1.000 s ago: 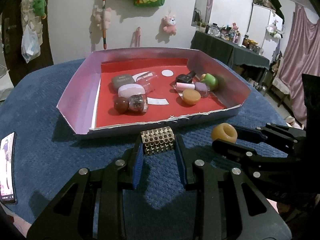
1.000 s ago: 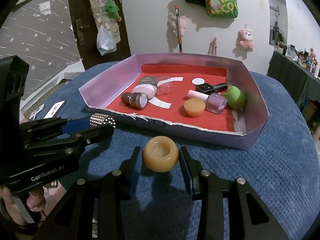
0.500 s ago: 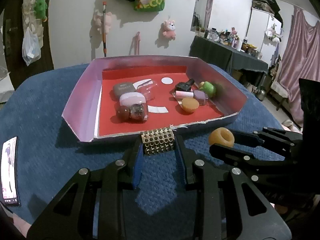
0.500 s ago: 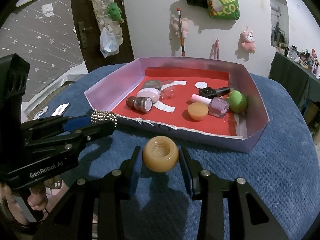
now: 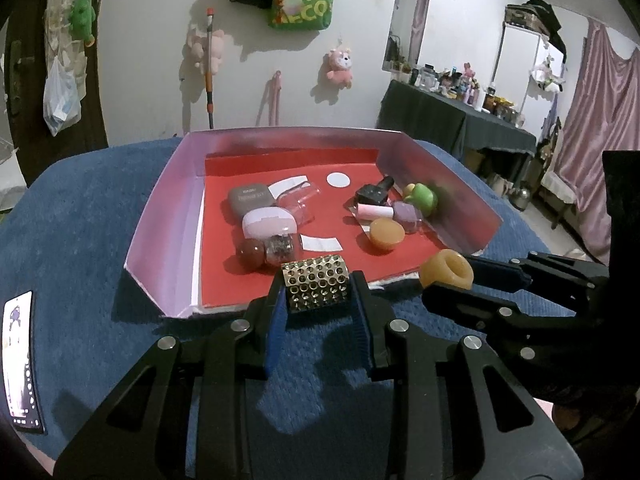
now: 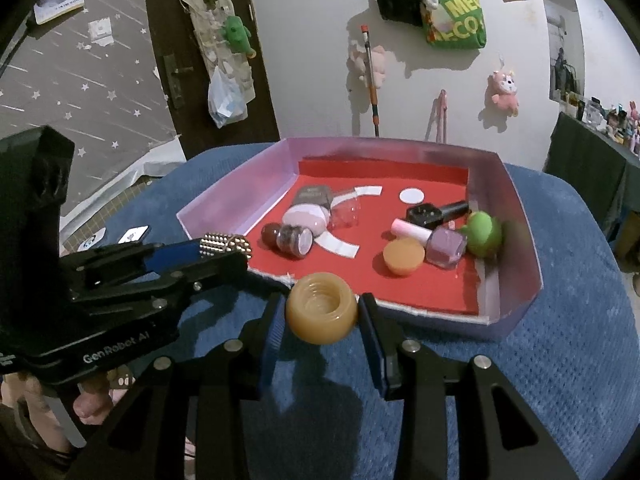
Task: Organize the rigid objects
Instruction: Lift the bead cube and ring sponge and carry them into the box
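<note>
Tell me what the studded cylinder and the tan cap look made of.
Studded cylinder: likely metal, shiny gold-silver, with glinting rows of small beads or dimples. Tan cap: probably plastic or rubbery, matte and slightly translucent, with moulded thread rings inside.

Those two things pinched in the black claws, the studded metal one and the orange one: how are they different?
The studded cylinder is shiny silver-gold metal covered in small bumps; the orange ring is smooth, matte and waxy-looking. The cylinder lies on its side as a closed drum, while the ring shows an open hollow with ridges inside. The cylinder sits in the left gripper, the ring in the right gripper. Both are held at the tray's near edge, not yet inside it.
</note>
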Motion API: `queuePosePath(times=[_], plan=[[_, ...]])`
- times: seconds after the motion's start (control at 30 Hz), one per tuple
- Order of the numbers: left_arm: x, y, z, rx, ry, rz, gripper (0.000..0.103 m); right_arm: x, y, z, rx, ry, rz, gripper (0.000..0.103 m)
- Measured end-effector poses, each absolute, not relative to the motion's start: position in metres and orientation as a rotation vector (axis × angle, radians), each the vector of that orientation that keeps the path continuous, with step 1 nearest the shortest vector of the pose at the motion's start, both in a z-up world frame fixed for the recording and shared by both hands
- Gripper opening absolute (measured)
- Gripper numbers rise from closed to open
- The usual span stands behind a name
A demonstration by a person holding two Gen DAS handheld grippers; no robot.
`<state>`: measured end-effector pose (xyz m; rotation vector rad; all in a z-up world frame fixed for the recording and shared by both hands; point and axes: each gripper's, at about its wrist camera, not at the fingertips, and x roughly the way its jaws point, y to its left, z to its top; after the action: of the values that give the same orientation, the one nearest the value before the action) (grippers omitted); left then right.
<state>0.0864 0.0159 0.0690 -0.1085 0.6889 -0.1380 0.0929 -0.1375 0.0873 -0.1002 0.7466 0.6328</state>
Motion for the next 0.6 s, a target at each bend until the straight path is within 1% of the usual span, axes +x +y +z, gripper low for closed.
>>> queuePosePath(times=[0.3, 0.6], plan=[[0.11, 0.025, 0.066, -0.116, 0.704, -0.13, 0.028, 0.12, -0.137, 0.083, -0.093, 0.772, 0.612, 0.04], [0.138, 0.024, 0.046, -0.117, 0.796, -0.15, 0.028, 0.15, -0.128, 0.069, -0.114, 0.836, 0.604, 0.04]])
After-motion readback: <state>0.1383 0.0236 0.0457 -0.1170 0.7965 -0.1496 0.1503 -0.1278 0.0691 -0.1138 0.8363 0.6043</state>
